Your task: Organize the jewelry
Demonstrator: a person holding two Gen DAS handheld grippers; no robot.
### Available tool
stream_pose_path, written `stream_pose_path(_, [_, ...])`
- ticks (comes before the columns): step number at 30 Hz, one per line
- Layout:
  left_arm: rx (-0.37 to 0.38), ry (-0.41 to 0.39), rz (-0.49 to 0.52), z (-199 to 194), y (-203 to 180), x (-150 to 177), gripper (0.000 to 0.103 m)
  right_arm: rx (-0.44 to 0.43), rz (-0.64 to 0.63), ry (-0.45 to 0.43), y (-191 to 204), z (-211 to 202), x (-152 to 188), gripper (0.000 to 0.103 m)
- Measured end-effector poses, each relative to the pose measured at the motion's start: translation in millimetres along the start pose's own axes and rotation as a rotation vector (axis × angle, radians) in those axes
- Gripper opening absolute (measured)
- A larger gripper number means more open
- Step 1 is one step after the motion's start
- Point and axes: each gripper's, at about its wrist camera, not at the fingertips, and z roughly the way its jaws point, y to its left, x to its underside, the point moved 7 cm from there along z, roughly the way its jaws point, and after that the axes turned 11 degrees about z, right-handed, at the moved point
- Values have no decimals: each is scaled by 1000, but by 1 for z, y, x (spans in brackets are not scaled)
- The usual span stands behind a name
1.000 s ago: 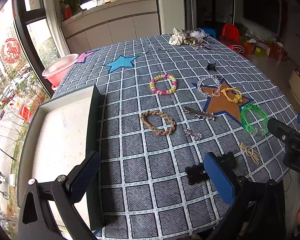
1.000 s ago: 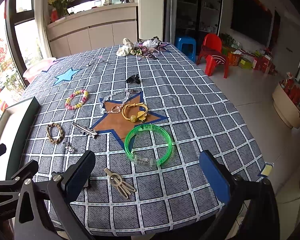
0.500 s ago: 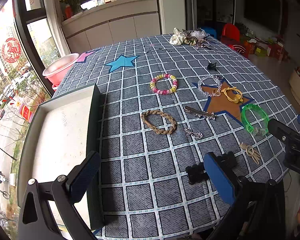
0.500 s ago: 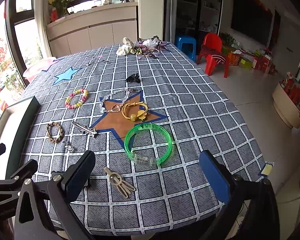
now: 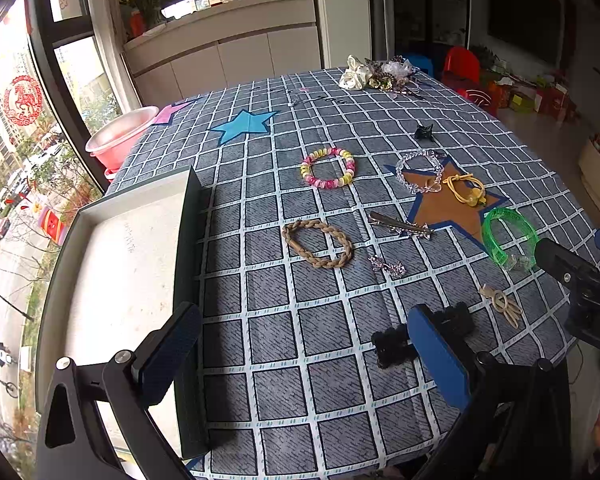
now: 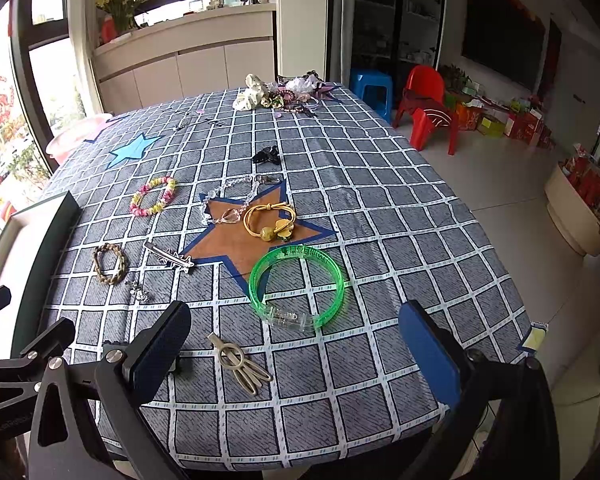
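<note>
Jewelry lies spread over the checked tablecloth: a braided tan bracelet (image 5: 318,243), a pink-and-yellow bead bracelet (image 5: 327,168), a clear crystal bracelet (image 5: 419,172), a yellow cord bracelet (image 6: 269,221), a green plastic bangle (image 6: 296,285), a silver hair clip (image 5: 400,225), a small sparkly charm (image 5: 387,266), a beige clip (image 6: 240,363) and a black claw clip (image 5: 396,345). A shallow grey tray (image 5: 120,264) sits at the left. My left gripper (image 5: 300,356) hovers open over the near table edge, beside the black clip. My right gripper (image 6: 296,356) stands open above the beige clip.
A pile of scrunchies and hair ties (image 6: 280,94) lies at the far table edge, with a small black clip (image 6: 266,156) nearer. A pink basin (image 5: 118,140) sits by the window. Red chair (image 6: 428,108) and blue stool (image 6: 370,84) stand on the floor right.
</note>
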Motion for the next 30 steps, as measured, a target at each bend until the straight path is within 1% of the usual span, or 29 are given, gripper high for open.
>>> stream_pose_path(30, [0,3,1,0,1,4,103,0,-2,9,1,2,1,103])
